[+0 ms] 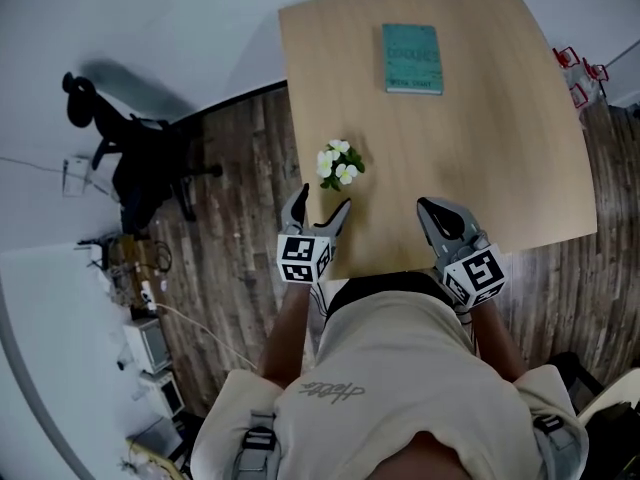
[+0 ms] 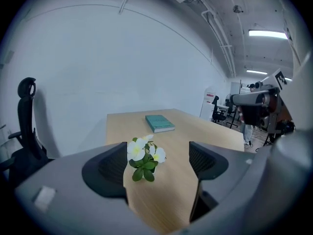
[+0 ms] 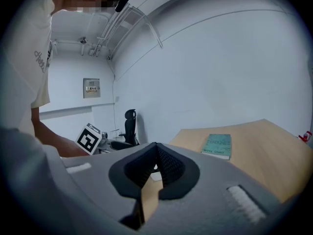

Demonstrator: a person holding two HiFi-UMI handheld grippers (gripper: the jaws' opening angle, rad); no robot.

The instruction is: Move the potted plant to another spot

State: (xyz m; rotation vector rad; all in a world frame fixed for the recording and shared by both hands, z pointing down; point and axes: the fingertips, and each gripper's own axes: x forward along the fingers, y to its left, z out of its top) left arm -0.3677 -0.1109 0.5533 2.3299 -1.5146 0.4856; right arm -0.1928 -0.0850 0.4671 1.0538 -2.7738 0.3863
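Gripper on the left (image 2: 157, 153): holding both jaws wide apart, gripping nothing, framing the potted plant (image 2: 145, 156) in the gap along its own line of sight. Hovering, from the head view, over the near left part of the table (image 1: 500, 148), pointing at the plant from just short of it, touching neither plant nor tabletop as far as can be told.

Gripper on the right (image 3: 156, 148): pressing both jaws together at the tips, clamping nothing between them. Hanging over the near edge of the table, well apart from the plant.

Potted plant: standing upright close to the left edge of the tabletop, showing white flowers over green leaves, hiding its pot beneath them.

Further out: lying flat toward the far side of the table, a teal book (image 1: 411, 58); standing off to the left on the wooden floor, a black office chair (image 1: 140, 158).
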